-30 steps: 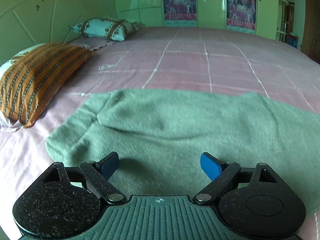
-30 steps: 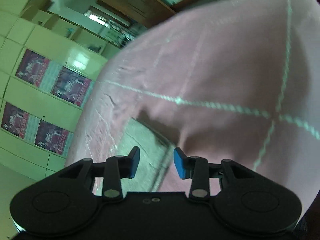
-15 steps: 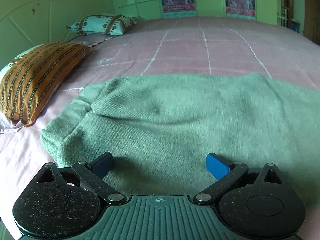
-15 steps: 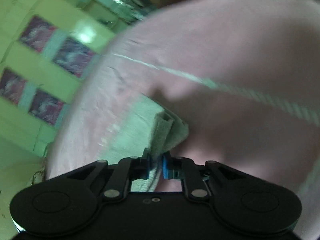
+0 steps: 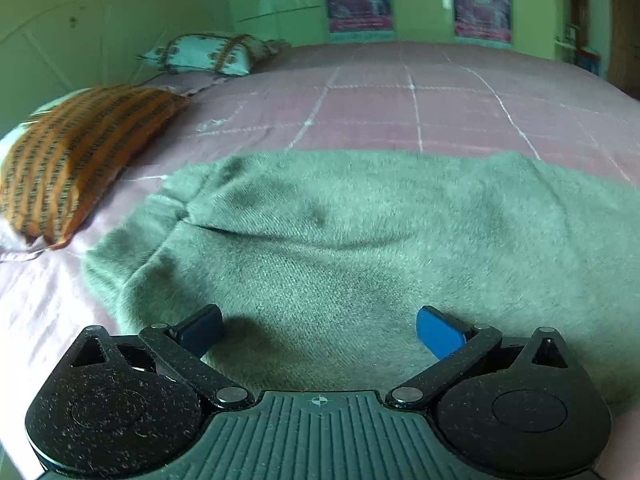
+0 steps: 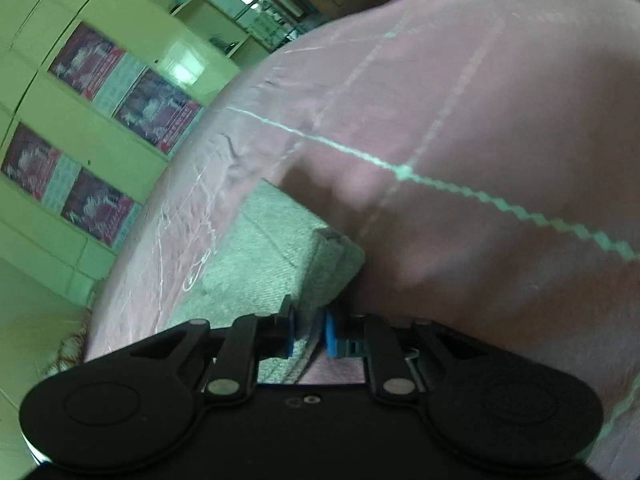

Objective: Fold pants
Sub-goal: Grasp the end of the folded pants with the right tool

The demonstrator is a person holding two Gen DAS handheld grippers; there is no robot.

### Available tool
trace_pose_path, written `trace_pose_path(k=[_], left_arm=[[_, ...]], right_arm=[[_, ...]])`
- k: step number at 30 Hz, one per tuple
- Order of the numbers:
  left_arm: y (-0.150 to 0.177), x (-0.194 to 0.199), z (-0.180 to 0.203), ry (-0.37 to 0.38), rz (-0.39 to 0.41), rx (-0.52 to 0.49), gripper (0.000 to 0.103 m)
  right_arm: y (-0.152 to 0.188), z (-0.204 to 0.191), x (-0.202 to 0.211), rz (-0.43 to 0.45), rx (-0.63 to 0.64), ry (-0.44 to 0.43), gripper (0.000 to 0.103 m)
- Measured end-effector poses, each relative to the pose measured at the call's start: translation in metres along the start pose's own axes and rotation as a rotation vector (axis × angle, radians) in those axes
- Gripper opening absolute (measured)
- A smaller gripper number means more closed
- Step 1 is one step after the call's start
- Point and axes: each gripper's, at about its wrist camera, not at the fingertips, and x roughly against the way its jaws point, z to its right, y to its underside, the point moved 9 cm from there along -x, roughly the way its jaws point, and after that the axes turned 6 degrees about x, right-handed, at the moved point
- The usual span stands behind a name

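Green knitted pants (image 5: 340,240) lie spread flat across the pink checked bedcover (image 5: 400,92). My left gripper (image 5: 318,320) hovers low over their near part. Its jaws are opening wide, and nothing is pinched between the blue pads. In the right wrist view a folded end of the pants (image 6: 272,256) runs up from the bed into my right gripper (image 6: 308,332). Its pads press on a bunched edge of the green cloth, though the jaws are opening by a hair. The cloth behind the pads is hidden.
An orange striped pillow (image 5: 80,152) lies at the left edge of the bed, with a white patterned pillow (image 5: 208,54) behind it. A pale green wardrobe with posters (image 6: 100,120) stands past the far side. Pink cover (image 6: 460,120) stretches to the right of the pants.
The left jaws have spread wider and the pants now fill more of that view. The right gripper went from open above the pants' edge to closed on it, and it rolled.
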Motion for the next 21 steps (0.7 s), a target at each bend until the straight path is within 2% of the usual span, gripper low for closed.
trace_pose_path(k=[1,3,5,6,7,8,10,11,14,16,19,21], left_arm=[[-0.005,0.011,0.010,0.040,0.032,0.010,0.103],[-0.006,0.026,0.034,0.055,0.061,-0.020,0.103],[0.005,0.027,0.066,0.104,0.028,-0.068,0.103],[0.019,0.018,0.081,0.106,-0.058,-0.098,0.103],[0.023,0.018,0.087,0.053,-0.071,-0.093,0.103],[0.020,0.027,0.094,0.026,-0.029,-0.063,0.103],[0.015,0.049,0.127,0.147,0.007,0.003,0.103],[0.014,0.059,0.147,0.181,0.018,0.018,0.103],[0.019,0.092,0.225,0.301,0.051,-0.043,0.103],[0.030,0.107,0.280,0.372,0.042,-0.102,0.103],[0.047,0.120,0.337,0.395,0.034,-0.144,0.103],[0.056,0.122,0.358,0.387,0.016,-0.124,0.103]], right_arm=[[-0.001,-0.001,0.002,-0.005,-0.012,-0.009,0.011],[-0.003,-0.004,0.004,-0.007,-0.006,-0.021,0.016],[-0.001,-0.002,0.003,-0.005,-0.008,-0.026,0.016],[-0.001,0.001,0.004,0.006,-0.017,-0.029,0.015],[0.001,0.002,0.003,0.017,-0.024,-0.032,0.015],[0.002,0.002,0.005,0.020,-0.027,-0.036,0.016],[0.002,0.003,0.007,0.032,-0.024,-0.034,0.018],[0.001,0.002,0.009,0.038,-0.023,-0.043,0.021],[0.001,0.001,0.011,0.047,-0.059,-0.086,0.031],[0.002,0.002,0.013,0.068,-0.075,-0.099,0.031],[0.002,0.007,0.014,0.090,-0.113,-0.099,0.031],[0.002,0.008,0.015,0.089,-0.124,-0.109,0.031]])
